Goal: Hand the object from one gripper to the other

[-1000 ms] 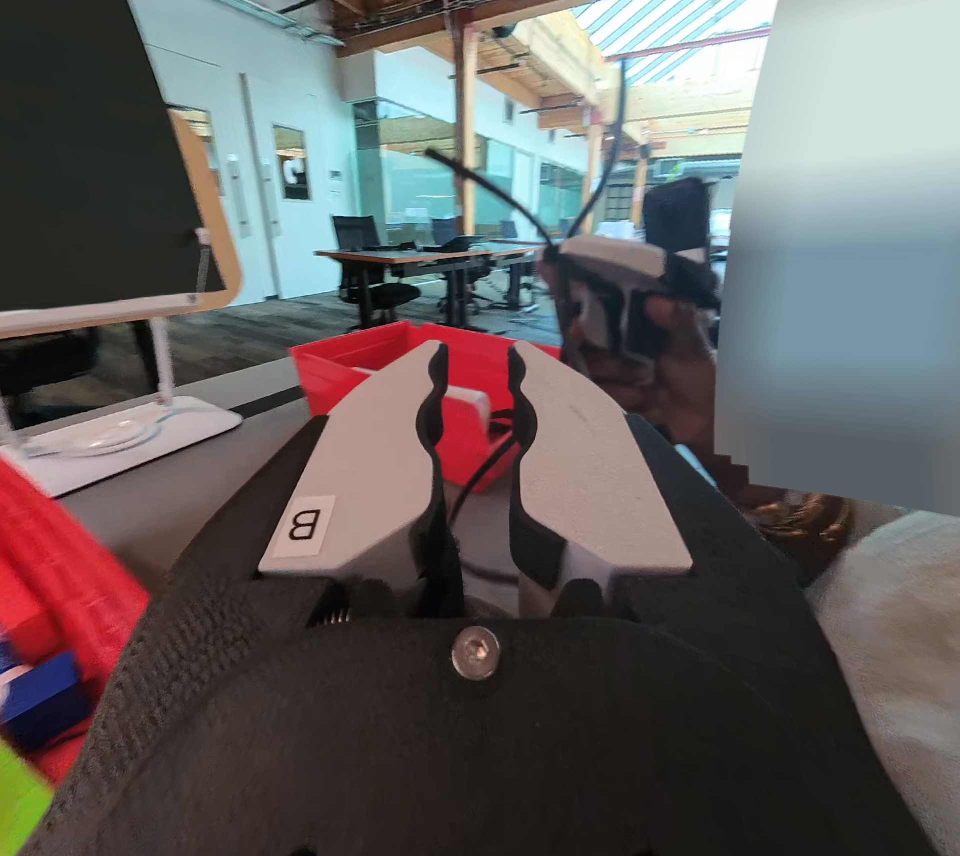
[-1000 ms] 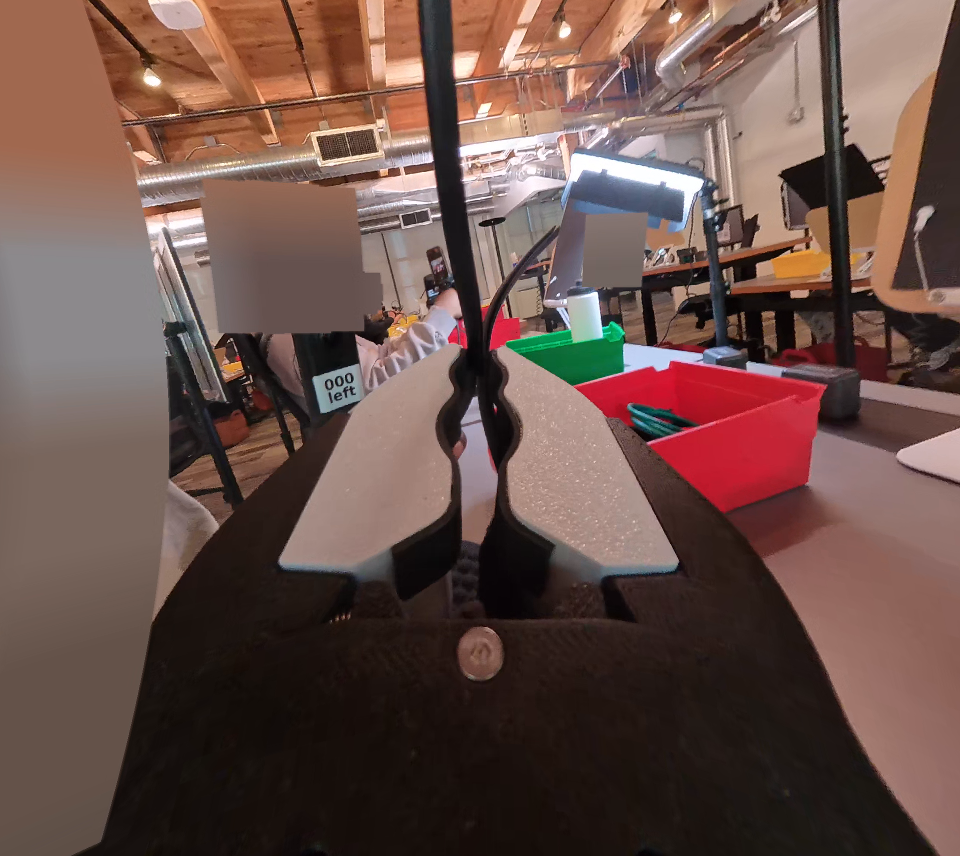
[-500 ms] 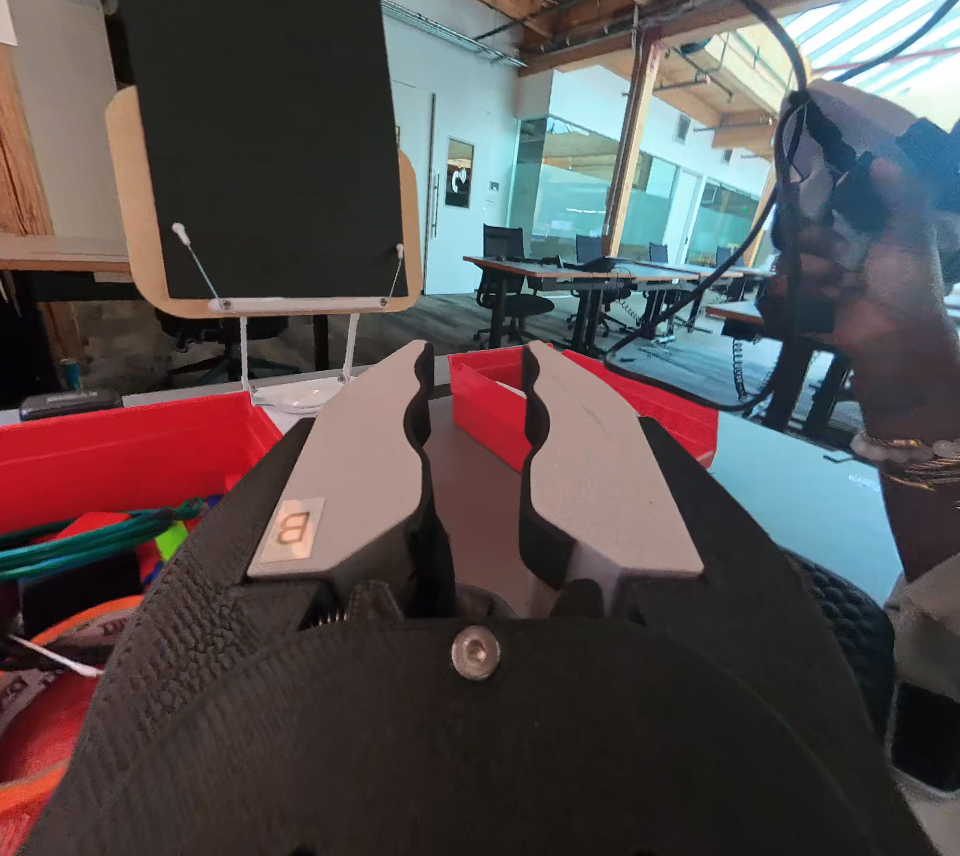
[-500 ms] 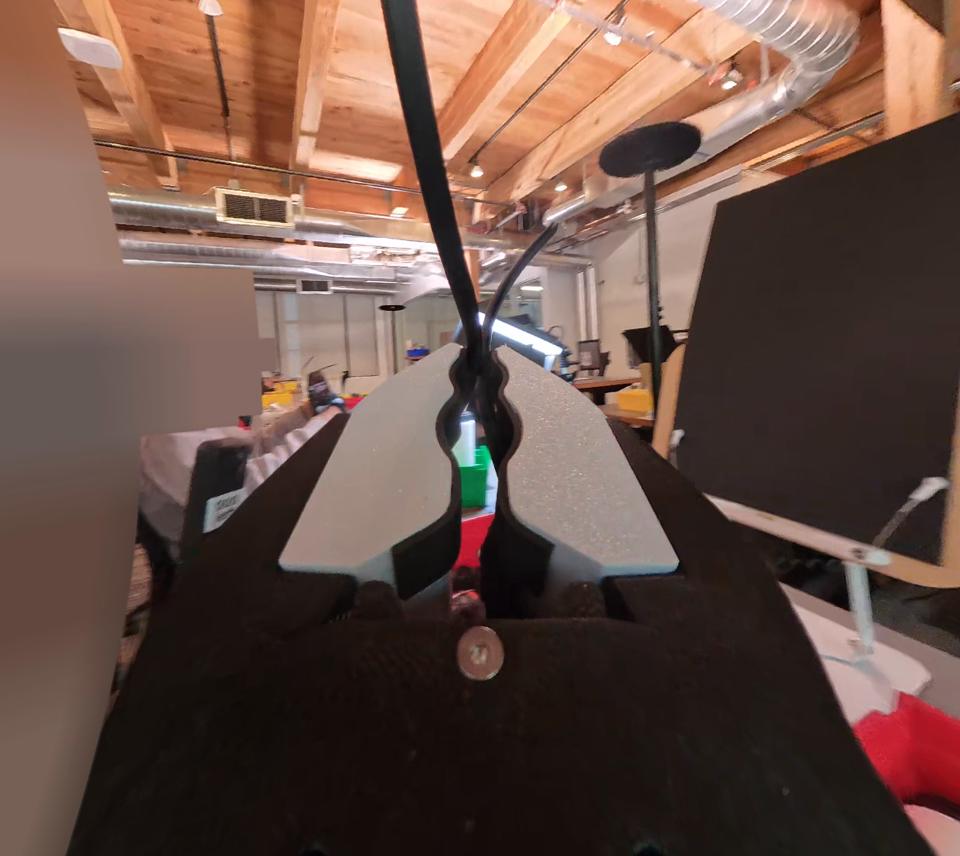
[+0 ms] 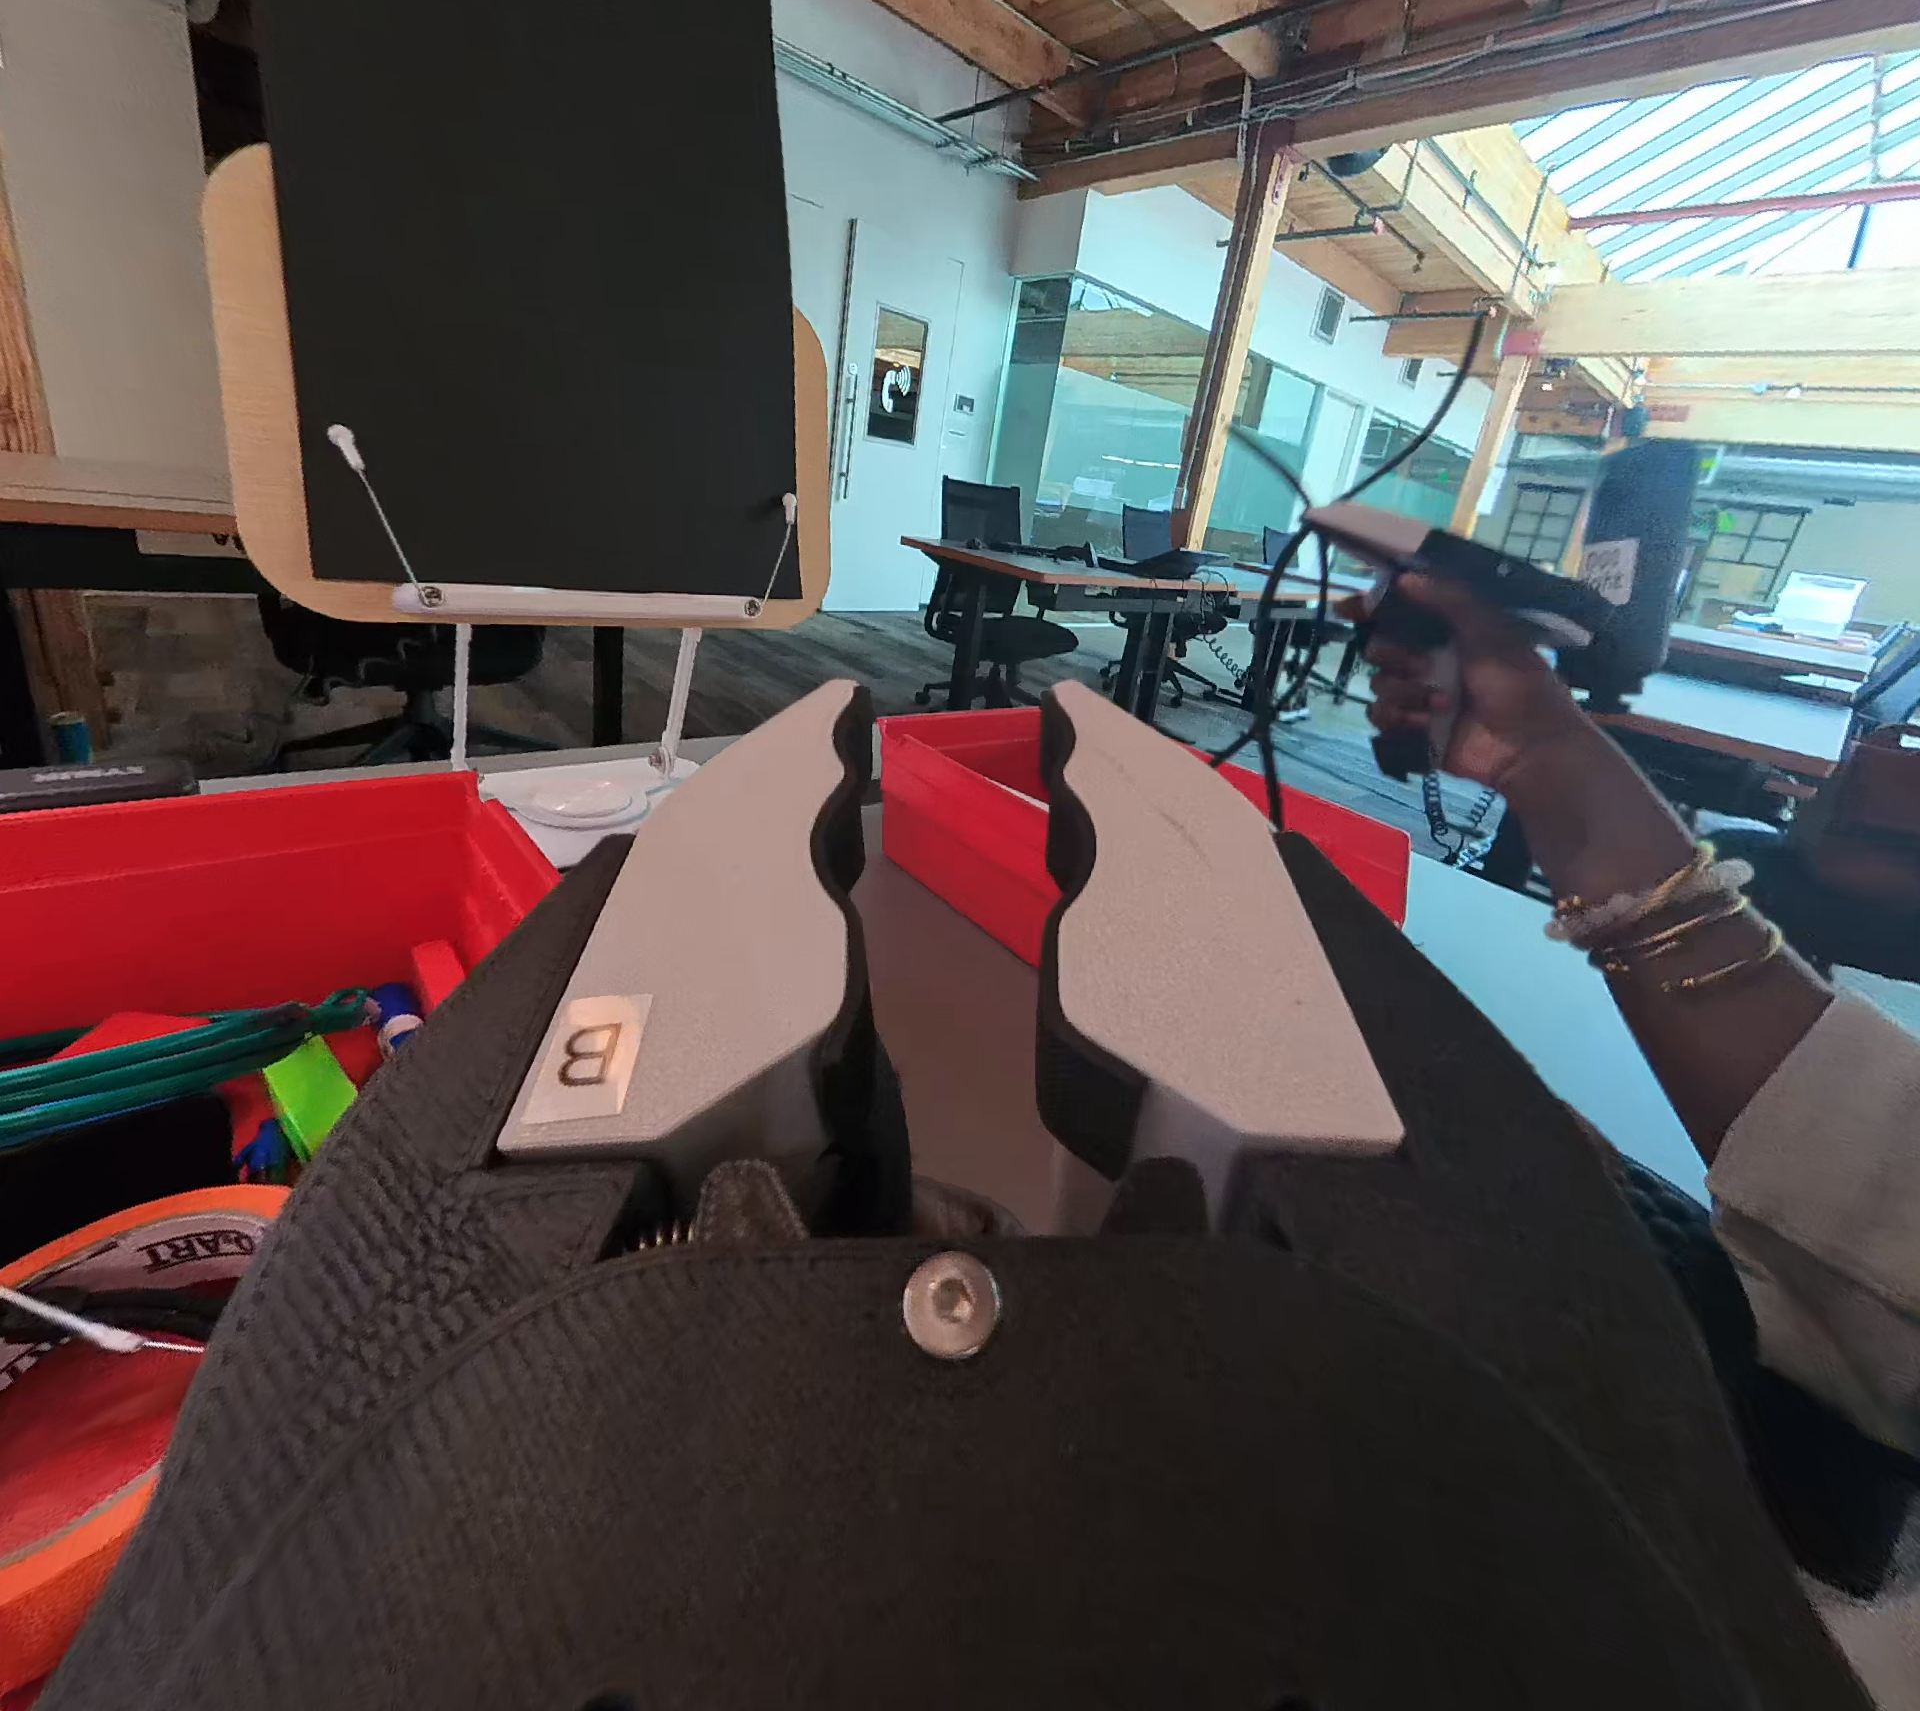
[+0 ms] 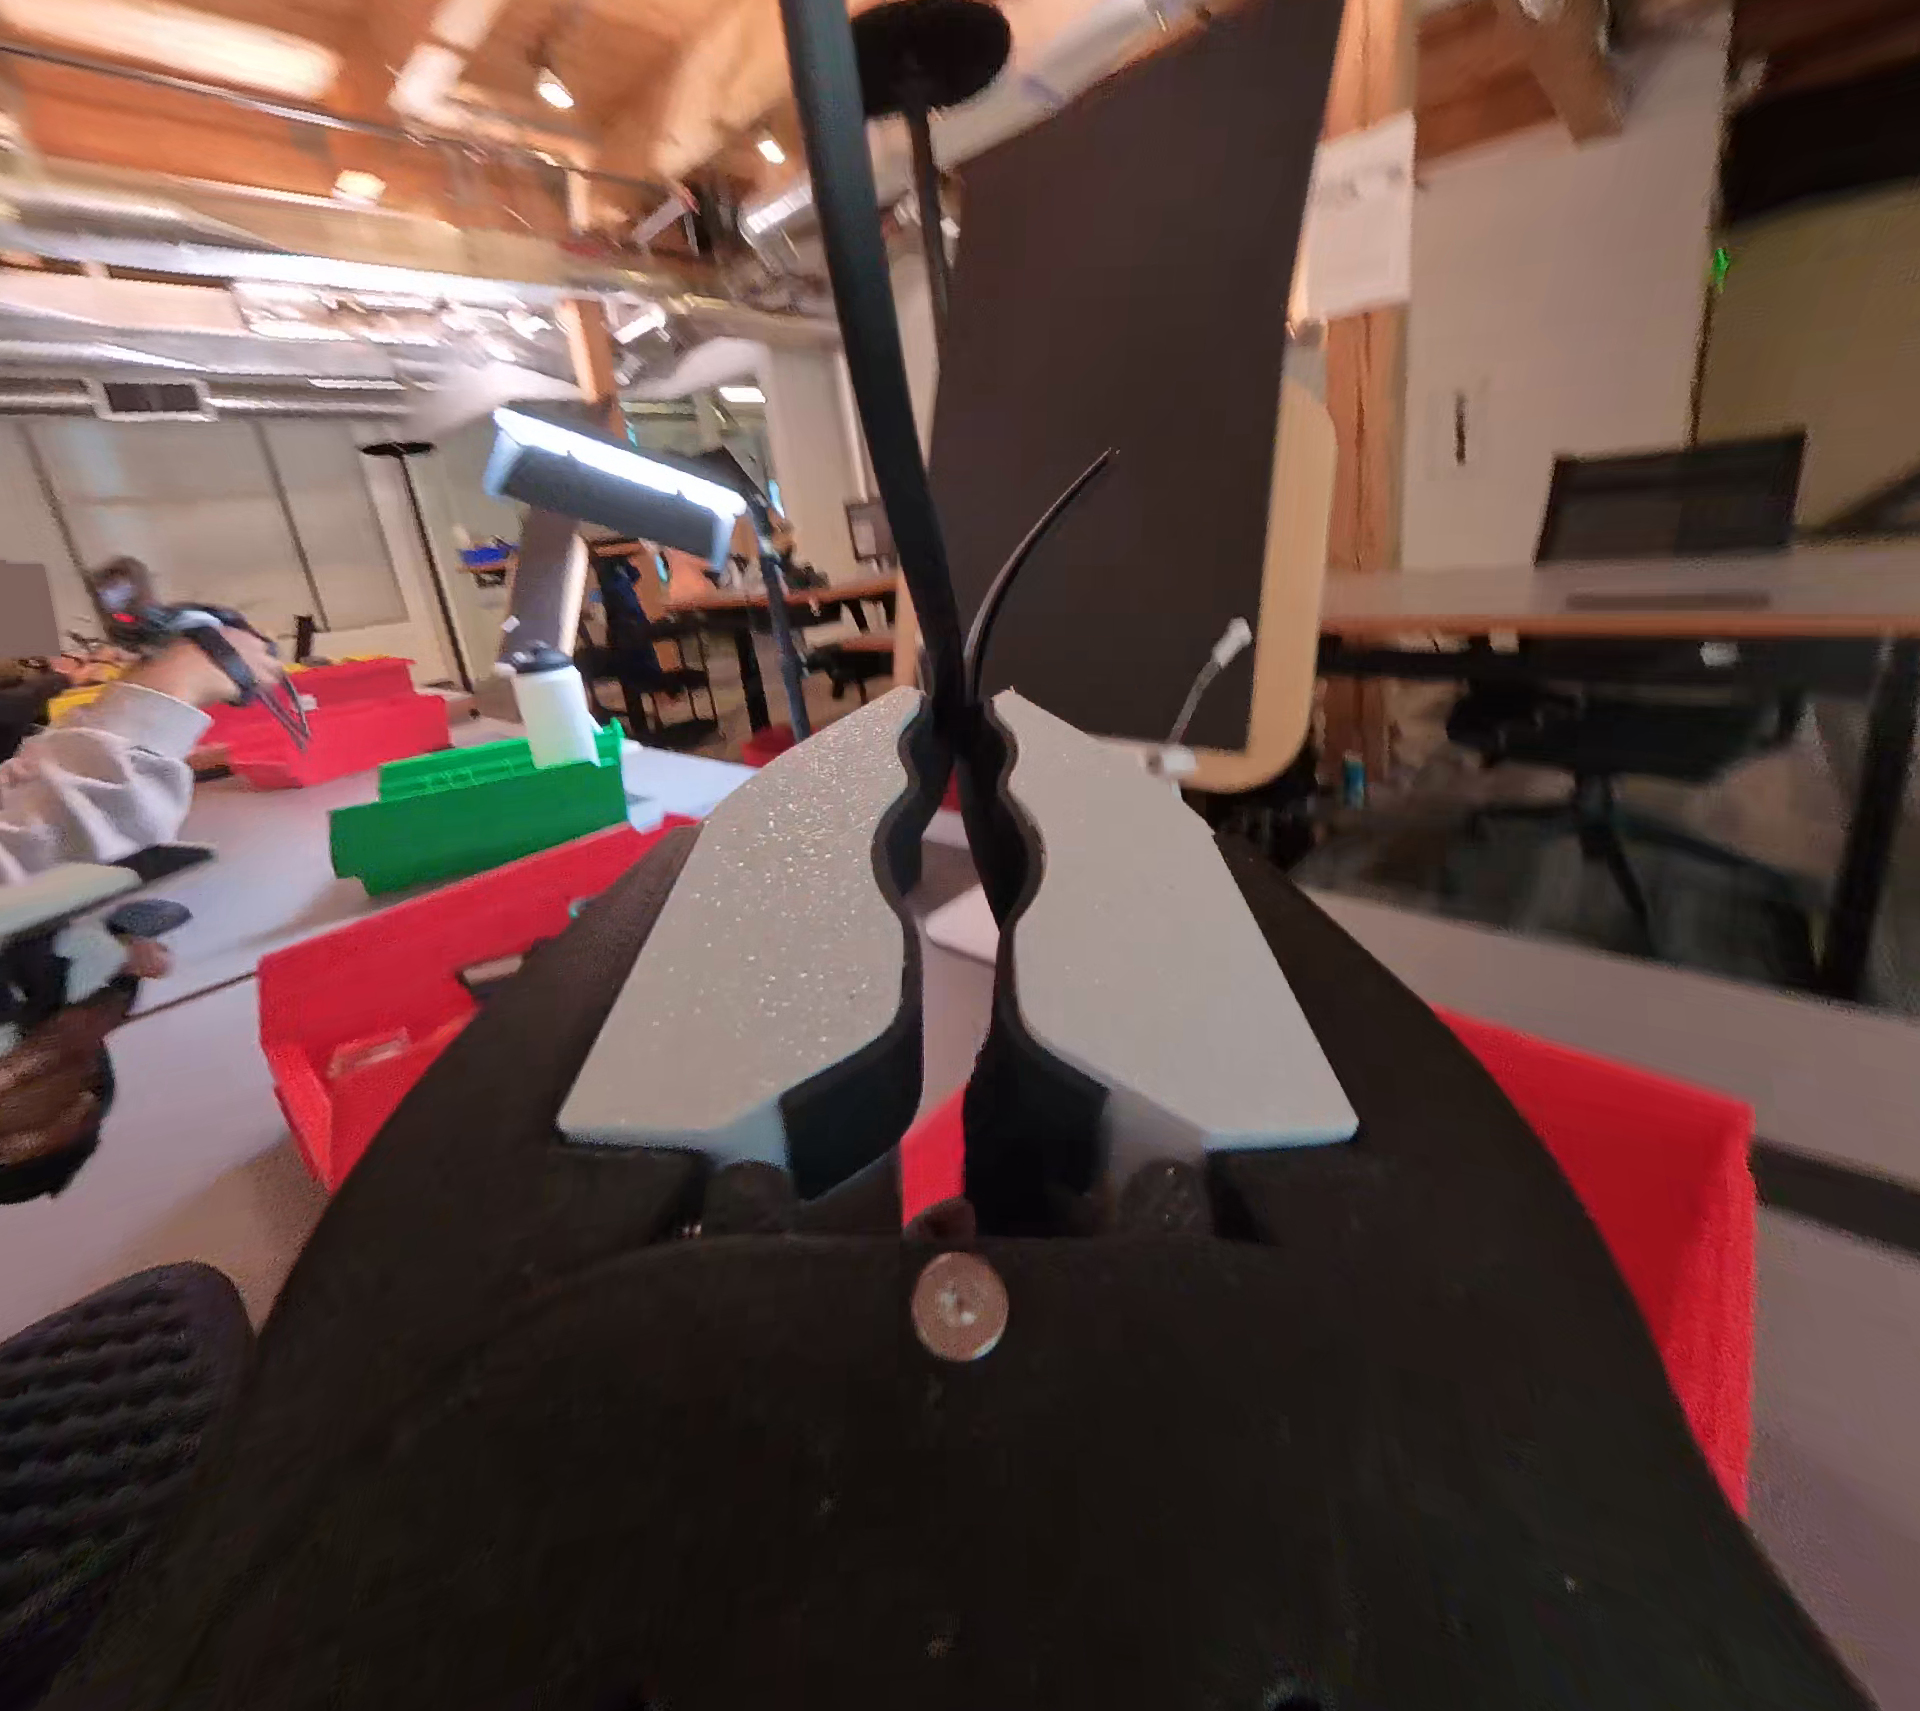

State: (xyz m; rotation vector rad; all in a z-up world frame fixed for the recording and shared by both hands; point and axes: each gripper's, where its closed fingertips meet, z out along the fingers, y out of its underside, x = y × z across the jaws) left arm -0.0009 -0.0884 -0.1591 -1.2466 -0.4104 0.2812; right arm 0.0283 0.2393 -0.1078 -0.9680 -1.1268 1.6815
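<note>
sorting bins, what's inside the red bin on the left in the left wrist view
The red plastic bin holds green cord, a lime green piece and orange tape roll; the black tongs body hides the rest.

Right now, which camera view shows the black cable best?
The right wrist view: the black cable is close and large, pinched between the right gripper fingers. The left wrist view shows it only thin and distant, hanging from that gripper.

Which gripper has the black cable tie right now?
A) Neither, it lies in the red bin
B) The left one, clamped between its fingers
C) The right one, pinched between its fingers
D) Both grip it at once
C: in the right wrist view the right gripper is shut on the black cable tie, while the left gripper stands open and empty.
</note>
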